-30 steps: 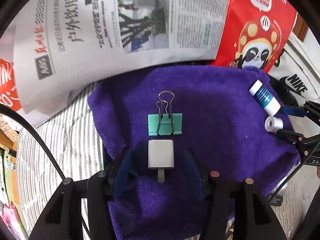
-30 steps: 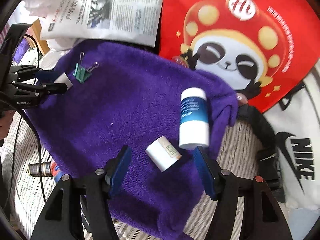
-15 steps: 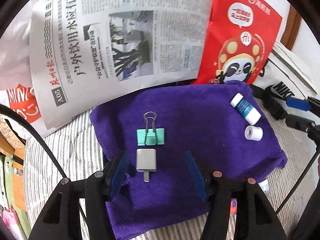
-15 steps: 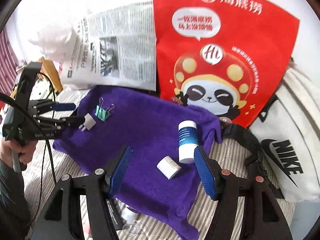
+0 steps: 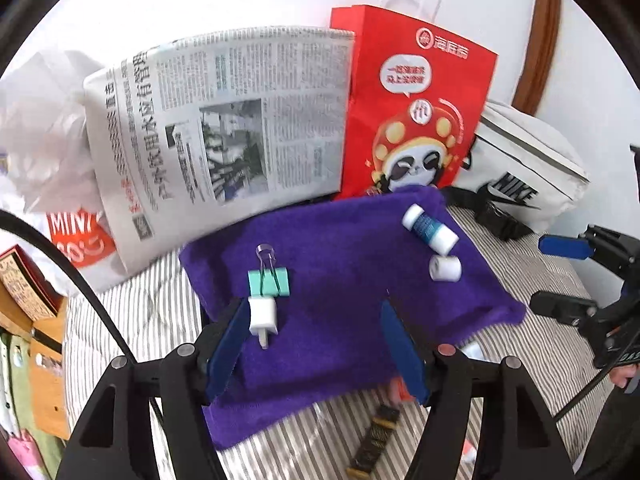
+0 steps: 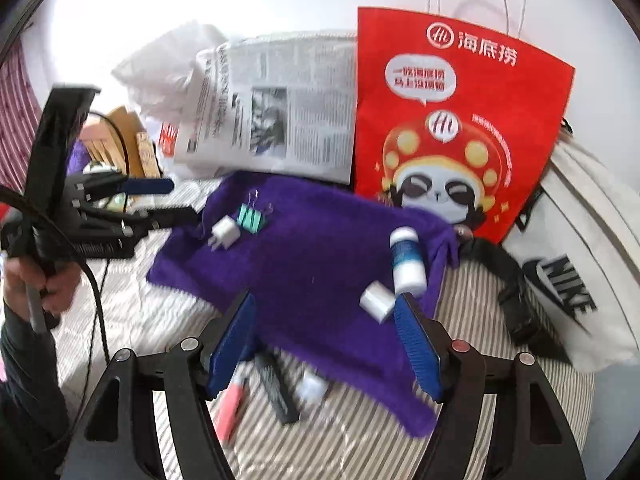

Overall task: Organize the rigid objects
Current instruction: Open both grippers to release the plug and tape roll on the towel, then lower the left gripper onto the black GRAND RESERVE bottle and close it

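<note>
Both claws are hanging above the purple towel [image 5: 344, 280] on the striped bed [image 5: 132, 312], and both are empty. The left claw [image 5: 316, 340] has just been spreading its jaws, about half open, with nothing between the pads. The white charger plug [image 5: 262, 316] is lying just inside its left pad, at 10 o'clock from the claw's middle, its long axis running 12 to 6 with the prong toward the claw. The green binder clip [image 5: 269, 283] is touching the plug's far end at 12 o'clock, wire handles pointing away.

The right claw [image 6: 326, 340] has also just been widening, holding nothing. The small white cylinder [image 6: 377, 300] is sitting by its right pad at 1 o'clock, on its side. The blue-and-white bottle [image 6: 406, 260] is lying just beyond it, axis roughly 12 to 6.

So it is looking like 2 tidy pairs on the towel: the left claw is nearer the plug and clip, the right nearer the bottle and cylinder. Loose items are still lying on the bed at 6 o'clock, blurred.
</note>
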A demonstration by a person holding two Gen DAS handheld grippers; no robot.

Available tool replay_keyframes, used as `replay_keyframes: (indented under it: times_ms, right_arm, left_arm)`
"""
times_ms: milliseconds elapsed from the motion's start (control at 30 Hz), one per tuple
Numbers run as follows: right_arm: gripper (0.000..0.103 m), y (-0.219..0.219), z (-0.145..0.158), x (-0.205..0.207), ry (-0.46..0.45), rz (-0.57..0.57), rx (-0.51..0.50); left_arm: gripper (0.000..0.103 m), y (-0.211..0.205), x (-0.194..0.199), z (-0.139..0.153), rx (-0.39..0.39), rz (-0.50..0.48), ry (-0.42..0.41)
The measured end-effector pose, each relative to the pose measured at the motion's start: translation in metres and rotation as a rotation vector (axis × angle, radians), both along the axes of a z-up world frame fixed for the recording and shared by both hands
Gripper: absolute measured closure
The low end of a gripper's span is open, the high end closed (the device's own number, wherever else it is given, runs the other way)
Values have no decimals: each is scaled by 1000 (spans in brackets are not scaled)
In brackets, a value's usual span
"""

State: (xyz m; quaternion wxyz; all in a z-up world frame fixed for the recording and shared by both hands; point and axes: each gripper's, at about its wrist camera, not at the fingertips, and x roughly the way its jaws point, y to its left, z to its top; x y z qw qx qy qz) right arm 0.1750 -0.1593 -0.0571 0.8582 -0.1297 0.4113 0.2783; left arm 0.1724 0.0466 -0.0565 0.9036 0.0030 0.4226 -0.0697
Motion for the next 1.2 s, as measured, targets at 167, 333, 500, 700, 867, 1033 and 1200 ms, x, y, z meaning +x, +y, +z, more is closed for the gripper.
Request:
replay_keyframes:
  times_ms: [167, 333, 500, 700, 867, 1033, 1200]
  right_arm:
    - [31, -14, -18, -36, -4, -28, 22]
    - [32, -28, -36, -62, -9, -95, 30]
    - [32, -47, -51, -83, 42, -150, 73]
    - [32, -68, -60, -103, 71, -206, 114]
    - [32, -82, -72, -106, 104, -231, 136]
    - [32, -85, -82, -105, 123, -228, 165]
    - [32, -75, -85, -107, 105, -189, 143]
  left_arm:
    - [37, -2, -37, -16, 6, -25, 14]
    - [37, -11, -66, -38, 8, -68, 34]
    - [37, -24, -82, -60, 5, -123, 56]
    - [48, -38, -81, -86, 90, -163, 84]
    - [62, -44, -77, -105, 161, -223, 102]
    - [78, -44, -74, -107, 116, -279, 93]
    - [78, -47, -73, -109, 134, -303, 80]
